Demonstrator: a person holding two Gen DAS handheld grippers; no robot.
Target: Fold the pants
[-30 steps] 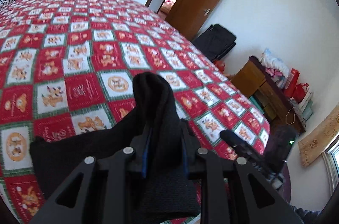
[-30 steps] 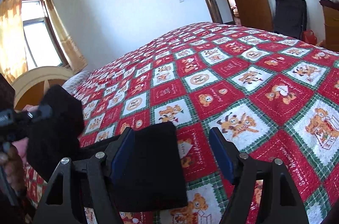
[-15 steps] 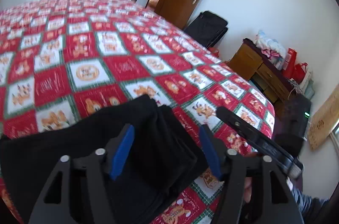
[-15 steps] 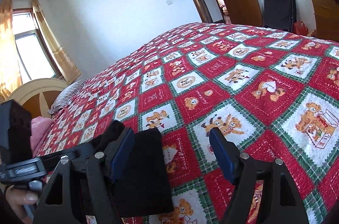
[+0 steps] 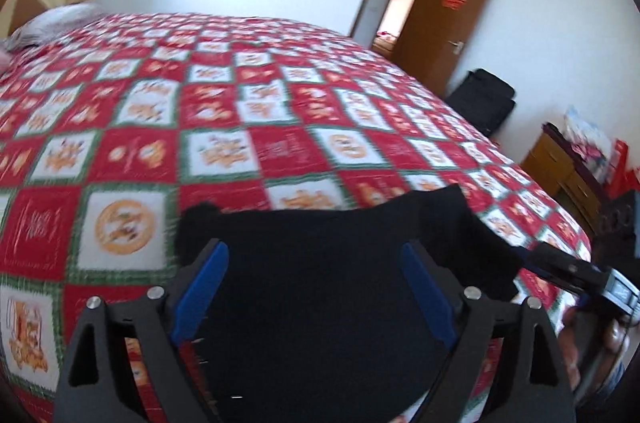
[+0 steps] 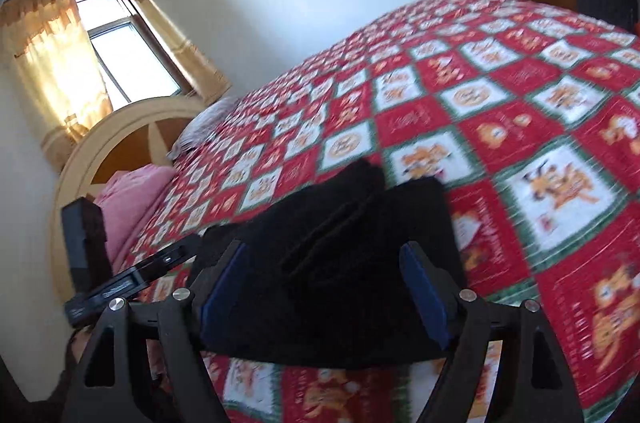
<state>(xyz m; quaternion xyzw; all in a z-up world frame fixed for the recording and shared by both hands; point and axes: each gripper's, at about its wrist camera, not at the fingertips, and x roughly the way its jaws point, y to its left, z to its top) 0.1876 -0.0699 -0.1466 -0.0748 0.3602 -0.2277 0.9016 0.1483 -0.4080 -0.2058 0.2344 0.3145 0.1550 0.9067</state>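
Folded black pants (image 5: pixel 328 263) lie on the red patchwork quilt (image 5: pixel 224 111), with both grippers spread above them.

The left gripper (image 5: pixel 316 287) has its jaws opening, blue pads (image 5: pixel 200 291) apart, the dark bundle lying below and between them with no pad pressing on it. The right gripper (image 6: pixel 320 283) is also widening, and its blue pads (image 6: pixel 424 295) stand clear on either side of the stacked folds of the pants (image 6: pixel 344 235). From the left gripper, the right one (image 5: pixel 576 275) shows low at the right edge, just beside the cloth's corner. From the right gripper, the left one (image 6: pixel 120 279) sits low to the left. A brown door (image 5: pixel 444 23) stands open far ahead; the curtained window (image 6: pixel 116 47) lies ahead to the left of the right gripper.
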